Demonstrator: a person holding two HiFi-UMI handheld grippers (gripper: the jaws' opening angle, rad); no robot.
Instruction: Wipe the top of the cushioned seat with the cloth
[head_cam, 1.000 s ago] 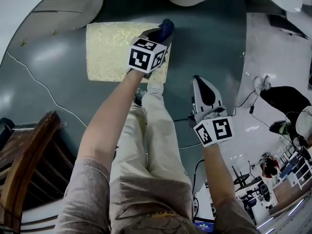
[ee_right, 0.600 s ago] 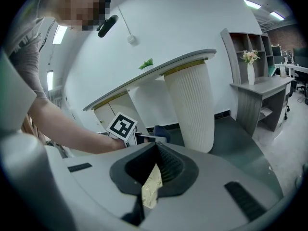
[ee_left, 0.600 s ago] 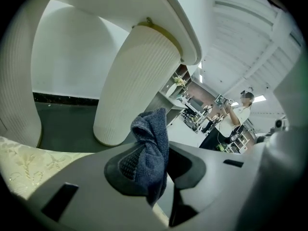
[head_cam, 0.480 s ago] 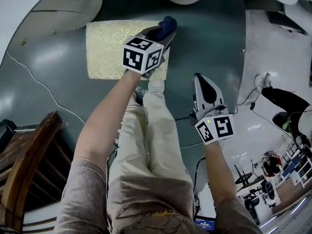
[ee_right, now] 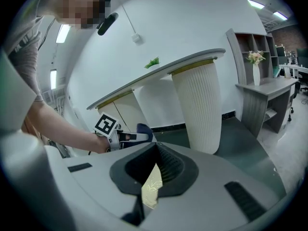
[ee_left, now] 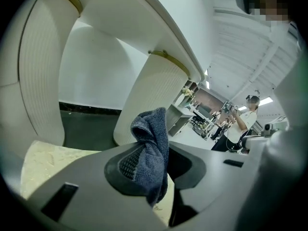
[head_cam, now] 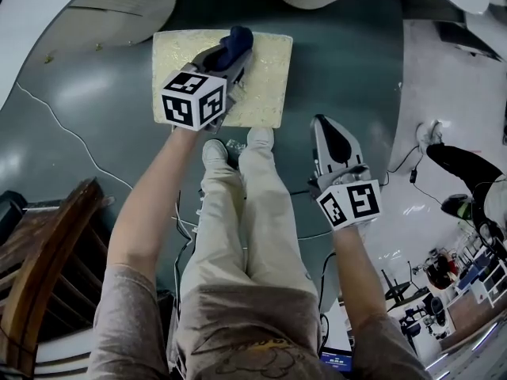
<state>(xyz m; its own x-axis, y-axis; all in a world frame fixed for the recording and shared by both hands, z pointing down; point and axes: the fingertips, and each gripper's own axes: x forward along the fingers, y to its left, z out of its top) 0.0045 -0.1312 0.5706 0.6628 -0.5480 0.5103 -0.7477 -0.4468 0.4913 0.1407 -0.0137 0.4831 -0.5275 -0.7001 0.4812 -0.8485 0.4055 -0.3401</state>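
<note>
Cloth [head_cam: 236, 39]: dark blue, bunched, clamped between the jaws of the left gripper [head_cam: 228, 56], over the far middle of the seat [head_cam: 265, 85]; contact with the seat unclear. Seat: pale yellow pad, long axis left to right, bare either side of the cloth. Right gripper [head_cam: 326, 133]: jaws together, empty, off the seat's near right corner.
</note>
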